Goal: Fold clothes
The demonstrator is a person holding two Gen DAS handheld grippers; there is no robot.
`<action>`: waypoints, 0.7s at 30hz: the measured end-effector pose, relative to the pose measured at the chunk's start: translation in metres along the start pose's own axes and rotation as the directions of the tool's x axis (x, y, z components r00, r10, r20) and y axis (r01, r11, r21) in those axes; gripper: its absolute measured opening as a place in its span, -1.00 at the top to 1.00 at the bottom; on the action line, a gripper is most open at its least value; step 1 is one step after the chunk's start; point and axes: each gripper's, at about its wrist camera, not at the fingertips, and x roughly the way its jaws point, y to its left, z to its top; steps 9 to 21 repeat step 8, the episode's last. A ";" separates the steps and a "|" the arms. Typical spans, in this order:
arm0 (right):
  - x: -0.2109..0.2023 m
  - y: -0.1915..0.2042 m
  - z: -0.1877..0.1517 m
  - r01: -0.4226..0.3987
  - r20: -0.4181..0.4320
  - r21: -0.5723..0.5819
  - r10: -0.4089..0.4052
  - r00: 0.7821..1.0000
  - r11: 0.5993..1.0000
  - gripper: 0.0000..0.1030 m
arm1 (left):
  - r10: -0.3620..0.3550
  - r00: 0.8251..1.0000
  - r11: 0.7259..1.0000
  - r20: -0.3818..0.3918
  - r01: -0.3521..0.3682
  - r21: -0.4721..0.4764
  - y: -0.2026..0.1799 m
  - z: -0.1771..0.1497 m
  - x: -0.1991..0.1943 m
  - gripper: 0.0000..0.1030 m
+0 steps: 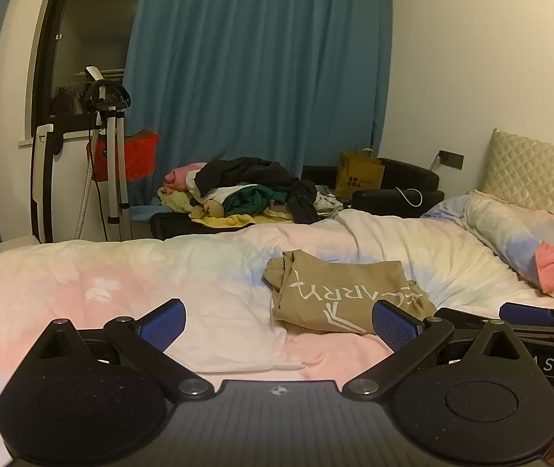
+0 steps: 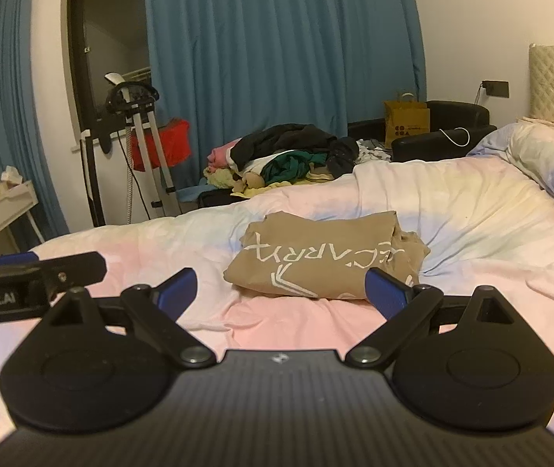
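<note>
A bedroom with a pastel duvet (image 2: 452,210) across the bed. At nine o'clock in the right wrist view, the left gripper (image 1: 278,325) hovers low over the bedding, blue-padded fingers spread wide and empty. At twelve o'clock lies a folded tan shirt (image 2: 327,257) with white lettering. The right gripper (image 2: 281,286) sits just before it, fingers likewise wide apart, holding nothing. Beyond, at one o'clock, a heap of unfolded clothes (image 2: 280,155).

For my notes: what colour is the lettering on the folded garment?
White, on the tan folded garment; clearest in the right wrist view.
</note>
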 end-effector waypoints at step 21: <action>-0.004 0.003 -0.001 0.003 0.005 0.003 -0.003 1.000 1.000 -0.84 | 0.012 1.000 1.000 0.003 -0.012 -0.005 0.003 0.001 -0.004 -0.99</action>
